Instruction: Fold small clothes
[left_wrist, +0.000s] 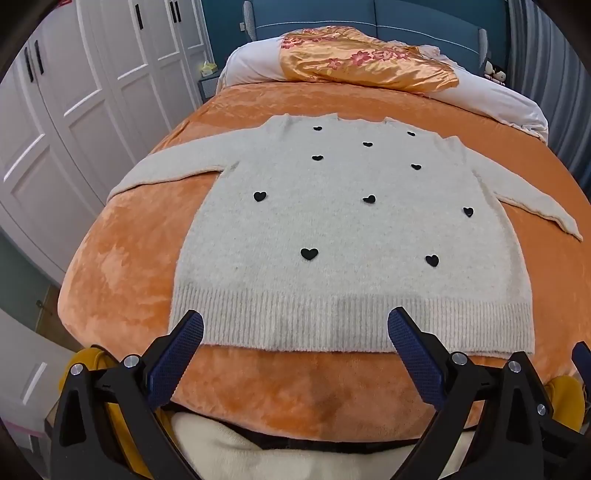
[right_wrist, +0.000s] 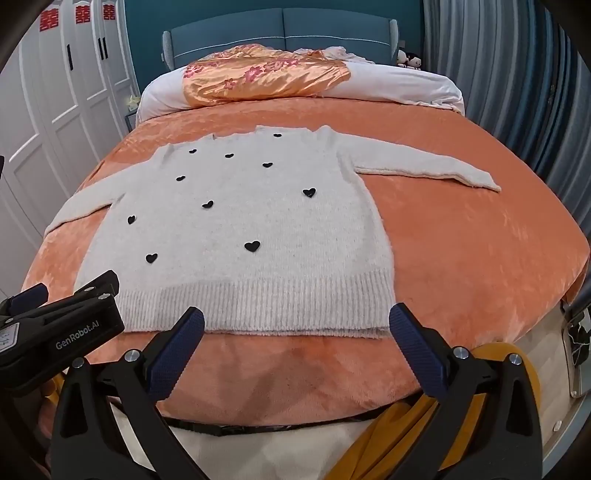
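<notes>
Left wrist view: one cream knitted sweater (left_wrist: 332, 229) lies flat, front up, on the orange plush blanket (left_wrist: 129, 258) of the bed, both sleeves spread outward and the ribbed hem nearest the camera. Ten black hearts can be counted on it. It looks soft, light and floppy, likely to sag and stretch when lifted, so the sleeve cuffs or hem corners seem the best holds. The left gripper (left_wrist: 295, 332) hovers just over the hem, jaws spread wide, holding nothing.

Right wrist view: the same sweater (right_wrist: 240, 229), its right sleeve (right_wrist: 424, 166) stretched out sideways. The right gripper (right_wrist: 295, 332) hangs near the hem's right half, jaws wide apart and empty. The left gripper (right_wrist: 62, 332) shows beside it.
</notes>
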